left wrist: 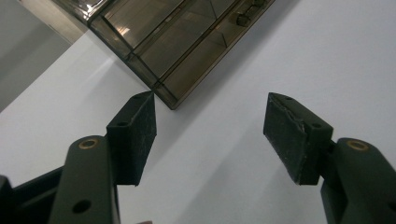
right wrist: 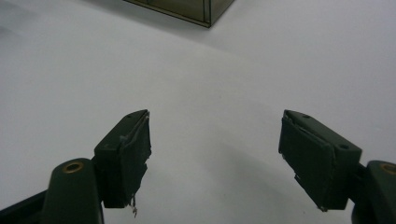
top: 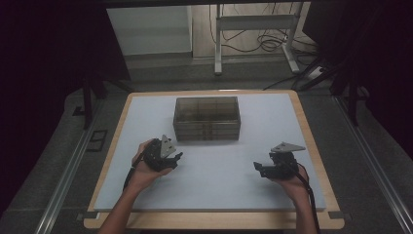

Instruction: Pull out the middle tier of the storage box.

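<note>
A smoky transparent plastic organiser box [top: 207, 118] with inner dividers stands at the middle back of the white table mat [top: 214, 190]. My left gripper [top: 176, 158] rests low on the mat, front left of the box, open and holding nothing. In the left gripper view its jaws [left wrist: 210, 123] frame bare mat, and the box's near corner [left wrist: 170, 100] lies just ahead. My right gripper [top: 256, 167] sits at the front right, open and holding nothing. In the right gripper view [right wrist: 215, 149] its jaws stand wide apart, with a corner of the box [right wrist: 205, 14] far ahead.
The mat lies on a wooden table [top: 321, 161] with a pale rim. Beyond the far edge are a desk frame [top: 255, 34] and loose cables [top: 272, 44] on the floor. Dark surroundings flank both sides. Metal rails [top: 68, 170] run along the table.
</note>
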Available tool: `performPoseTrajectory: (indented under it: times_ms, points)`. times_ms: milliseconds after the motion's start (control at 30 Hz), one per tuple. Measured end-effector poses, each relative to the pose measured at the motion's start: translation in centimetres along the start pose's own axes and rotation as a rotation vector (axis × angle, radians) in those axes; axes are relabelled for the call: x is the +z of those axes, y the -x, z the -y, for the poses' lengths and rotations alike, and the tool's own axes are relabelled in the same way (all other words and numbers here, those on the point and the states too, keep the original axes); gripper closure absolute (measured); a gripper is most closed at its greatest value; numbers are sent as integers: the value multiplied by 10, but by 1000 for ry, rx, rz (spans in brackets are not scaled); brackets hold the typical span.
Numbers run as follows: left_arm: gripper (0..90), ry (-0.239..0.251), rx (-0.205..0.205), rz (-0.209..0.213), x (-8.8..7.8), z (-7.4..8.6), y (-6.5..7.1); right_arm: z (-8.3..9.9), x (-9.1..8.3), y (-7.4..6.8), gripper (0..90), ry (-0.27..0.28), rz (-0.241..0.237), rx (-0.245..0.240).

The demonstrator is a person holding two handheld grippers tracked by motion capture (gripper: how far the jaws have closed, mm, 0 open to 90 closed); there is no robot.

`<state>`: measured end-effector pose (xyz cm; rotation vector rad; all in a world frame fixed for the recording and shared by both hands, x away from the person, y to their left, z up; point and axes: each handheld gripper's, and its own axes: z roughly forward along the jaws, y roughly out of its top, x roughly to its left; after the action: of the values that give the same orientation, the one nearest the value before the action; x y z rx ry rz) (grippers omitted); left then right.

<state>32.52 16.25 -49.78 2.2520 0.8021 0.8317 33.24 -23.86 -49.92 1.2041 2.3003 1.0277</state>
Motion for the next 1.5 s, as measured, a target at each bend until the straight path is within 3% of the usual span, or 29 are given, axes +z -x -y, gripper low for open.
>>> performPoseTrajectory:
  times_ms: [600, 1033, 1500]
  points:
    - [418, 35, 77, -58, 3, -22, 0, 0, 1, 1, 245, -4, 8, 10]
    - [448, 45, 102, -94, 13, -23, 5, 1, 1, 3, 245, -5, 11, 16]
    - [460, 32, 149, -100, 26, -25, 15, 1, 1, 3, 245, -2, 10, 17]
